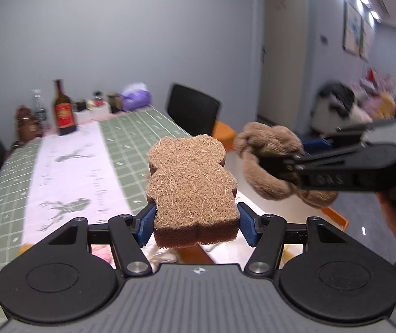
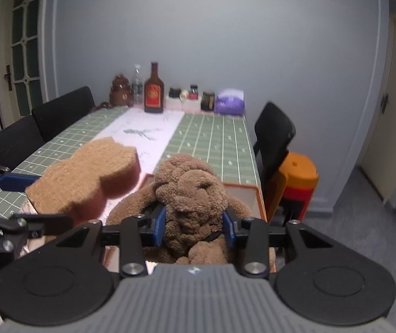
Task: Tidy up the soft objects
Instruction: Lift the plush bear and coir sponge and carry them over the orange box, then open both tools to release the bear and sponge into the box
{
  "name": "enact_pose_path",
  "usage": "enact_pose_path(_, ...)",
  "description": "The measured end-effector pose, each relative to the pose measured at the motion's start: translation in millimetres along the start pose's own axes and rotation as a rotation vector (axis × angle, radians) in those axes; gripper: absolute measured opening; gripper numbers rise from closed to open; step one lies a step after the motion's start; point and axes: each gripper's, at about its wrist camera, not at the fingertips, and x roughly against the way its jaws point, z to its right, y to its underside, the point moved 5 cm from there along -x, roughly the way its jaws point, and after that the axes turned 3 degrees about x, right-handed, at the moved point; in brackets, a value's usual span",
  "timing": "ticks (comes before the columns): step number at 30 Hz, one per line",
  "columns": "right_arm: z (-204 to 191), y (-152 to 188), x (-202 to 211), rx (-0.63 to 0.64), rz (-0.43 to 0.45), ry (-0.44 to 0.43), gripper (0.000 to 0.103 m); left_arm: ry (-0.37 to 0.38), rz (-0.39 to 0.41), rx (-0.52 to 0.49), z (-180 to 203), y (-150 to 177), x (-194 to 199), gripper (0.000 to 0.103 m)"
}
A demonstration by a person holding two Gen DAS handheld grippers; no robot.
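My left gripper (image 1: 196, 223) is shut on a brown bear-shaped scouring sponge (image 1: 192, 186) and holds it in the air above the table. The sponge also shows in the right wrist view (image 2: 87, 177), with the left gripper (image 2: 35, 194) at the left. My right gripper (image 2: 194, 226) is shut on a brown plush teddy bear (image 2: 192, 194), lifted above an orange-rimmed box (image 2: 249, 193). In the left wrist view the teddy bear (image 1: 270, 161) hangs from the right gripper (image 1: 274, 165) just right of the sponge.
A table with a green checked cloth (image 2: 212, 138) and white runner (image 1: 67, 166) stretches ahead. A brown bottle (image 2: 153, 88), jars and a purple bag (image 2: 230, 101) stand at its far end. Black chairs (image 2: 274, 141) flank it. An orange container (image 2: 298, 186) stands right.
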Motion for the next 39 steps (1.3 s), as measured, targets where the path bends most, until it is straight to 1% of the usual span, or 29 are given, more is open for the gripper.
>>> enact_pose_path(3, 20, 3, -29, -0.042, -0.075, -0.033, 0.04, 0.029, -0.09, -0.047, 16, -1, -29, 0.07)
enact_pose_path(6, 33, 9, -63, -0.043, -0.147, -0.035, 0.04, 0.0, -0.153, -0.103, 25, 0, -56, 0.07)
enact_pose_path(8, 40, 12, -83, -0.039, -0.188, -0.022, 0.04, 0.0, -0.201, -0.108, 27, 2, -74, 0.07)
enact_pose_path(9, 42, 14, -95, -0.038, -0.211, -0.017, 0.04, -0.008, -0.227, -0.126, 28, 1, -84, 0.07)
enact_pose_path(11, 46, 16, -115, -0.05, -0.245, -0.02, 0.04, -0.041, -0.25, -0.146, 27, 1, -100, 0.07)
enact_pose_path(16, 43, 19, -157, -0.063, -0.318, -0.008, 0.041, -0.122, -0.309, -0.15, 27, 1, -132, 0.07)
enact_pose_path(20, 38, 22, -182, -0.036, -0.363, -0.01, 0.041, -0.169, -0.332, -0.199, 31, 2, -146, 0.071)
enact_pose_path(22, 37, 23, -189, -0.013, -0.374, -0.009, 0.041, -0.181, -0.339, -0.229, 32, 3, -153, 0.071)
enact_pose_path(28, 37, 26, -206, -0.005, -0.409, -0.003, 0.044, -0.201, -0.344, -0.307, 36, 8, -169, 0.073)
enact_pose_path(31, 35, 28, -211, -0.009, -0.427, -0.002, 0.047, -0.214, -0.34, -0.327, 39, 11, -172, 0.075)
enact_pose_path(33, 34, 30, -214, -0.007, -0.438, -0.003, 0.049, -0.209, -0.341, -0.332, 40, 12, -173, 0.08)
enact_pose_path(34, 34, 30, -215, -0.008, -0.441, -0.008, 0.051, -0.199, -0.343, -0.331, 40, 12, -173, 0.081)
enact_pose_path(36, 33, 31, -214, -0.012, -0.439, -0.013, 0.051, -0.186, -0.345, -0.324, 40, 12, -173, 0.082)
enact_pose_path(37, 33, 30, -214, -0.015, -0.437, -0.016, 0.053, -0.189, -0.344, -0.328, 40, 13, -173, 0.083)
enact_pose_path(39, 33, 29, -212, -0.018, -0.438, -0.016, 0.053, -0.195, -0.334, -0.332, 40, 13, -172, 0.084)
